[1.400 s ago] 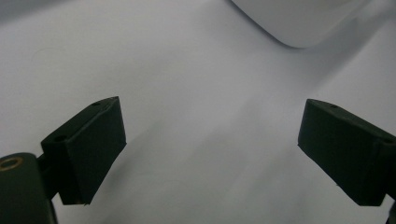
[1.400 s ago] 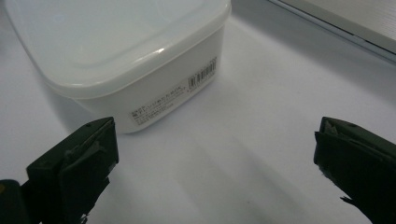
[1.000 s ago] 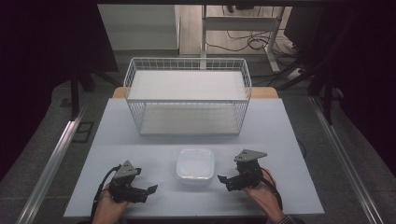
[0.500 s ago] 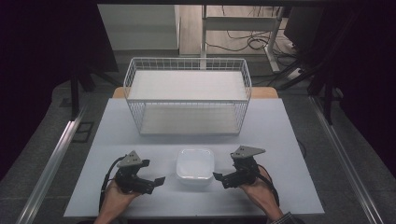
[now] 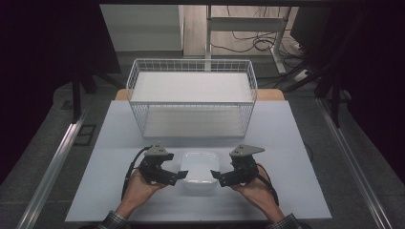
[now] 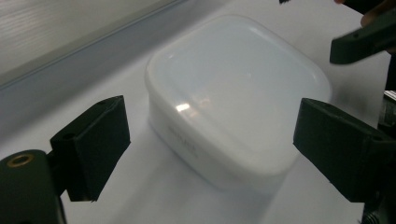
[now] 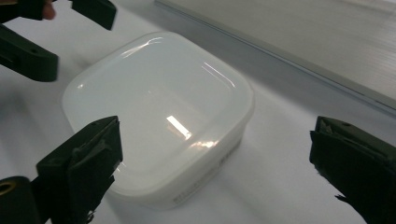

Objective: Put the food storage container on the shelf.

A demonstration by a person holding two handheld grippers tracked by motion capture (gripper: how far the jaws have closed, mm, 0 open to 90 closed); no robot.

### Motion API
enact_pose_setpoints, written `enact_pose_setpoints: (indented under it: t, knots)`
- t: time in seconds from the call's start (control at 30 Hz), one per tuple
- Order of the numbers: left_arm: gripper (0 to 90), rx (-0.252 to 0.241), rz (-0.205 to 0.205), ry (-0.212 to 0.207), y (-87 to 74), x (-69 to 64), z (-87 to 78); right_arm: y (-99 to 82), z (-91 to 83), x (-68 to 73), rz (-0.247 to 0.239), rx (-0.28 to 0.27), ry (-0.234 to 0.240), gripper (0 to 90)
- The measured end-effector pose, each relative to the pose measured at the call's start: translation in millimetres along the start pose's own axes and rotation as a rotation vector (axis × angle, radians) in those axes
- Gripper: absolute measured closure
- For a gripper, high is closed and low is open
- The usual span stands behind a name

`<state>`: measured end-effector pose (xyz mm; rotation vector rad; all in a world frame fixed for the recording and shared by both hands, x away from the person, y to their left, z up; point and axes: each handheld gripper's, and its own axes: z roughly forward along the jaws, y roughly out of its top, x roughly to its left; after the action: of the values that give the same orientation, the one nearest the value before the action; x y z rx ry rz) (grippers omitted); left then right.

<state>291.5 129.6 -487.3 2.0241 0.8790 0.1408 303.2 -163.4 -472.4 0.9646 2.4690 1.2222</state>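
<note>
White plastic container (image 5: 199, 171) is sitting upside down on the near part of the pale table (image 5: 296, 143), between the two grippers. Two hands are reaching in from the near edge, forearms angled inward, each holding its tool low over the tabletop and pointing it toward the container from opposite sides. The left gripper (image 5: 173, 175) is coming in from the left with its jaws spread wide; in the left gripper view (image 6: 205, 144) the two black jaws are standing well apart, flanking the container's near corner without touching it. The right gripper (image 5: 220, 177) is mirroring this from the right, jaws likewise released and wide; in the right gripper view (image 7: 212, 161) they are framing the container (image 7: 159, 109) with clear table showing between jaw and plastic. Each gripper's tips are lying just beside the container's side.

The container (image 6: 238, 93) is looking milky and translucent, square with rounded corners, its smooth upturned base catching glints of light, faint embossed lettering running along its side wall.

Farther back, a white wire basket (image 5: 191, 98) is standing on the table, well apart from the container.
</note>
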Motion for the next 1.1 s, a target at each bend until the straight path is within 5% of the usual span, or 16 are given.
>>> enact_pose_setpoints:
  t: [0.1,0.27,0.4,0.47,0.5,0.6,0.8,0.83,0.93,0.97,1.07,1.1]
  knots:
    - [10.8,0.032,0.047,0.046,12.0,-4.9,13.3,5.1,9.0,-0.5,0.014,0.022,0.012,6.4]
    - [10.6,0.046,0.037,0.059,10.9,-2.9,22.2,5.6,20.4,0.1,0.021,0.064,0.014,7.9]
    - [11.8,0.025,-0.083,-0.019,-2.1,11.2,24.6,1.5,21.6,-4.6,0.071,0.088,0.038,12.3]
    - [17.9,0.021,-0.095,-0.04,-3.4,12.4,24.3,1.0,21.5,-6.1,0.08,0.09,0.059,15.5]
    - [24.7,0.017,-0.115,-0.093,-5.1,12.7,22.9,0.3,21.3,-8.2,0.106,0.095,0.094,21.1]
    - [29.5,0.013,-0.136,-0.1,-9.1,10.3,18.8,-1.4,20.7,-11.4,0.177,0.105,0.156,30.8]
    - [51.2,0.009,-0.163,-0.114,-17.8,4.3,2.6,-5.1,11.2,-10.4,0.283,0.135,0.178,45.6]
    - [54.6,0.005,-0.174,-0.115,-19.5,2.1,-2.6,-7.3,3.8,-11.0,0.31,0.12,0.186,60.0]
    - [63.7,-0.018,-0.177,-0.107,-19.5,-0.7,-6.1,-9.2,-5.7,-11.9,0.345,0.101,0.191,69.0]
    - [66.3,-0.035,-0.162,-0.061,-17.9,-4.3,-7.6,-9.3,-7.8,-12.1,0.351,0.084,0.192,72.3]
    - [79.6,-0.073,-0.172,-0.043,-17.2,-3.7,-10.5,-8.0,-11.3,-11.8,0.337,0.065,0.171,79.0]
    - [79.6,-0.084,-0.156,-0.022,-17.1,-4.0,-10.3,-6.2,-10.7,-7.3,0.264,0.057,0.103,79.0]
